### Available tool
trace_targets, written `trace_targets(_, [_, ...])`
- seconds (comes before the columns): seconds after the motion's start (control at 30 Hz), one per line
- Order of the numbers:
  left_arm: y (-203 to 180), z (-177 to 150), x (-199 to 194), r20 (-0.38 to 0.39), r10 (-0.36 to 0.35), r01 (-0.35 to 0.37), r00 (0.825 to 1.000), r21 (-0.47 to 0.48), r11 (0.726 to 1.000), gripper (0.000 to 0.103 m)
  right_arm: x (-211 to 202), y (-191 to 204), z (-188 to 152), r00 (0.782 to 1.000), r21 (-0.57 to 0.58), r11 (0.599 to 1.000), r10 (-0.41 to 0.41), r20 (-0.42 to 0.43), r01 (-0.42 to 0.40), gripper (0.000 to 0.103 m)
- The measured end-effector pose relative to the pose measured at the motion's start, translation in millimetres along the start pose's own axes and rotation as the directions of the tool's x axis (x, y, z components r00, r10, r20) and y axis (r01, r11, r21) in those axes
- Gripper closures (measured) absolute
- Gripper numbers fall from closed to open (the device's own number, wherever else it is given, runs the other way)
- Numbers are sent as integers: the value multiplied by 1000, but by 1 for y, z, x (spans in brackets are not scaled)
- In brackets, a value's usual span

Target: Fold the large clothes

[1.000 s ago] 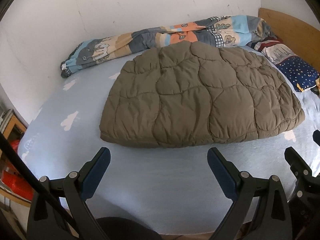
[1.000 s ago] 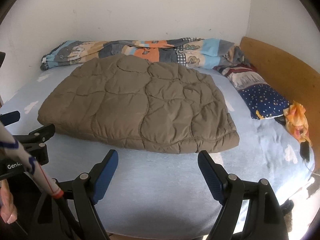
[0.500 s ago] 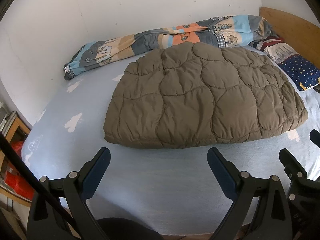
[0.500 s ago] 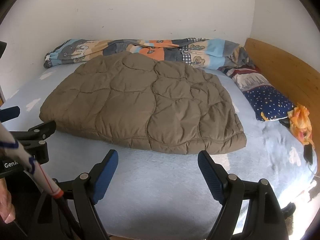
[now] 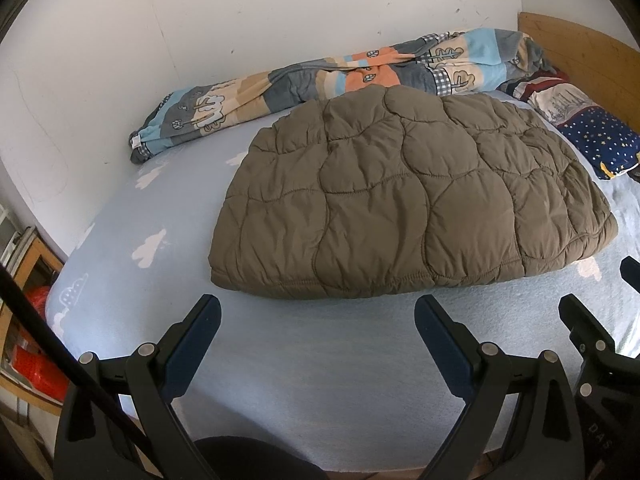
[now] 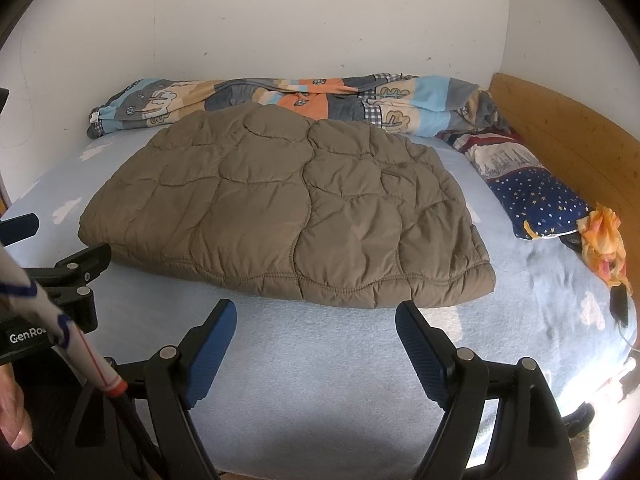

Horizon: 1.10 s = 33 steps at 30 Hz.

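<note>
A brown quilted garment (image 5: 404, 200) lies folded flat in the middle of the bed; it also shows in the right wrist view (image 6: 288, 216). My left gripper (image 5: 318, 320) is open and empty, above the sheet just in front of the garment's near edge. My right gripper (image 6: 316, 326) is open and empty, in front of the garment's near right part. Neither touches the garment. Each gripper shows at the edge of the other's view.
The bed has a light blue cloud-print sheet (image 5: 312, 380). A patterned duvet (image 6: 288, 98) lies along the white back wall. A star-print pillow (image 6: 536, 200) and an orange cloth (image 6: 604, 240) lie by the wooden headboard (image 6: 560, 128). A shelf (image 5: 24, 320) stands at left.
Both grippers have moved slightly closer to the bed and to the right; the garment sits a little lower and larger in both views. Jaws stay open.
</note>
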<state>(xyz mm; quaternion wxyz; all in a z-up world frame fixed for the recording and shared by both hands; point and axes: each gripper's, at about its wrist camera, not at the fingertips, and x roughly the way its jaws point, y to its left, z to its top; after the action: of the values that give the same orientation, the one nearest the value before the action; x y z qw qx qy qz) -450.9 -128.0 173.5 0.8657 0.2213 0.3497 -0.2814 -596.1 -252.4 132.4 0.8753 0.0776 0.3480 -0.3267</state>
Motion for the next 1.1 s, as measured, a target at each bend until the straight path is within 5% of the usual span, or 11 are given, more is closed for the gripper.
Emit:
trace_targets(0.97, [4, 1, -2, 12, -1, 1, 1000, -1, 1000, 6, -4, -2, -1, 1000, 7, 1000, -7, 16, 7, 18])
trace_targets(1.1, [7, 2, -10, 46, -22, 23, 999, -22, 999, 6, -27, -5, 3, 992, 34, 999, 0, 124, -5, 18])
